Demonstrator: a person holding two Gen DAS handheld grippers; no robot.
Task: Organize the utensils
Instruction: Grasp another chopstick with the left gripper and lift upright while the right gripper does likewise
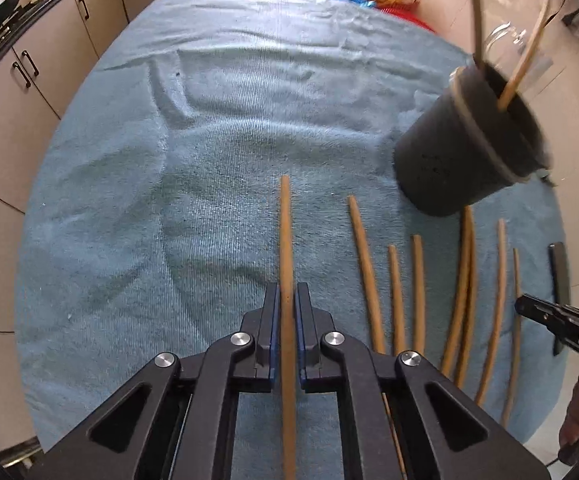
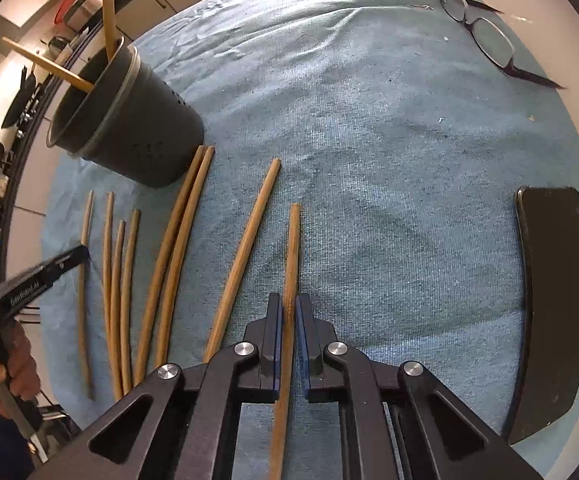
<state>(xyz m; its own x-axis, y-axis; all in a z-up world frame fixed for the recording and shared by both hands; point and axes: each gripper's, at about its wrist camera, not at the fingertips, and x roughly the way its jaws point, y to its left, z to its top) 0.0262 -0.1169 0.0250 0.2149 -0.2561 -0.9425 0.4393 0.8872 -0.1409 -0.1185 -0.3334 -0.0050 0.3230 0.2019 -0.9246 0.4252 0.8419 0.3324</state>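
A blue towel (image 1: 217,128) is being used as the work surface, and a row of wooden chopsticks is being shown lying on it below a dark cup (image 1: 465,148). 2 sticks are already being held upright inside the cup (image 2: 129,120).

The left gripper (image 1: 288,300) is being seen clamped on 1 chopstick (image 1: 286,240), the one lying farthest from the cup on that side; its jaws are being pressed against the stick from both sides, and the stick's tip is being left pointing away across the towel.

The right gripper (image 2: 289,312) is likewise being seen clamped on another chopstick (image 2: 293,248), the one at the opposite end of the row, below and to the right of the cup in its view.

Between the 2 held sticks, 7 more are being left lying side by side, 2 of them touching along their length (image 2: 181,240) just below the cup.

Well beyond the cup, a pair of glasses (image 2: 481,36) is being shown at the towel's edge, and a black phone (image 2: 553,312) is lying far to the right.
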